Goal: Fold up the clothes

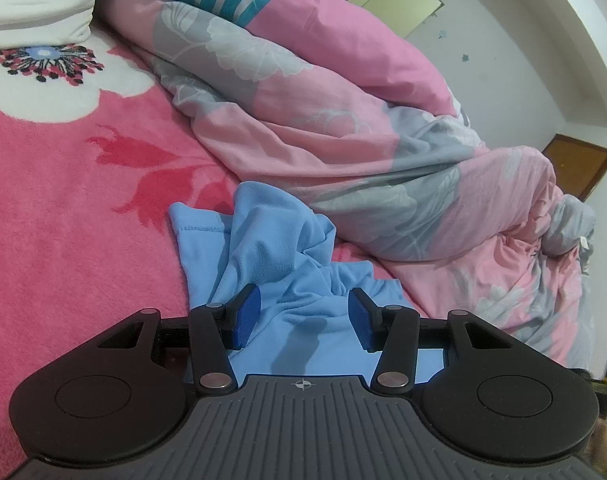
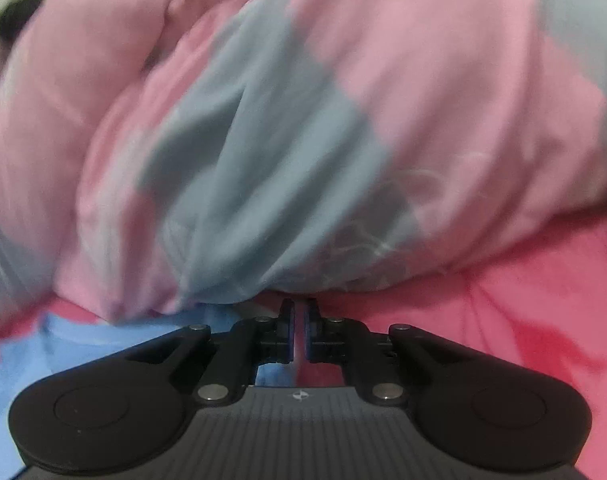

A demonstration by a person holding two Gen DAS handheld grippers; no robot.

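A light blue garment [image 1: 279, 248] lies crumpled on the pink flowered blanket [image 1: 63, 200], with its hemmed edge turned to the left. My left gripper [image 1: 304, 300] hovers over its near part, open, and its blue pads [image 1: 247, 316] stand apart with cloth beneath them, not pinched. In the right wrist view, which is blurred, my right gripper [image 2: 299, 308] is shut with nothing visible between the pads. It sits at the foot of the bunched duvet [image 2: 303, 120], over the pink blanket [image 2: 503, 300]. The blue garment [image 2: 63, 344] shows at the lower left of it.
A pink and grey flowered duvet [image 1: 343, 120] is heaped along the right side of the bed, right behind the garment. A white pillow [image 1: 35, 0] lies at the far left corner. A white wall [image 1: 523, 60] and a brown door [image 1: 579, 164] stand beyond.
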